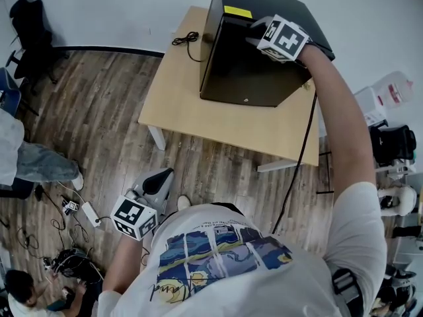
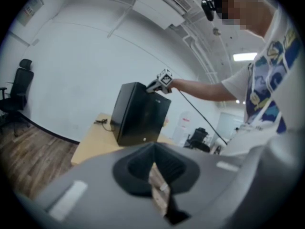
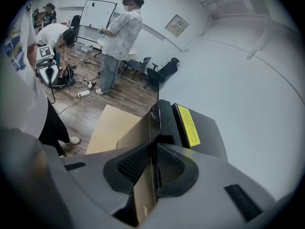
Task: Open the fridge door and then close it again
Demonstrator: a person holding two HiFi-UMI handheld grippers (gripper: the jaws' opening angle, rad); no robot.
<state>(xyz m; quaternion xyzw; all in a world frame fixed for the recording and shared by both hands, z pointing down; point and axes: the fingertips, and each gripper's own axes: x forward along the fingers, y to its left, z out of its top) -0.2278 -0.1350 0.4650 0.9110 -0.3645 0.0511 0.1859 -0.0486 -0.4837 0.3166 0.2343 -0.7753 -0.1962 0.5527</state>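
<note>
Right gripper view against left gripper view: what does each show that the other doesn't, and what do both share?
Only the right gripper view: the right gripper clamped on the edge of the fridge door, the yellow label, a standing person, a whiteboard. Only the left gripper view: the left gripper, jaws together and empty, and the wearer's outstretched arm. Both: the black fridge on the wooden table, and wood floor.

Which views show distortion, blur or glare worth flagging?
Head view: sharp, evenly lit. Left gripper view: fisheye bending, dark corners, soft overall, ceiling light blown out. Right gripper view: fisheye too, the glossy fridge door mirrors the table.
</note>
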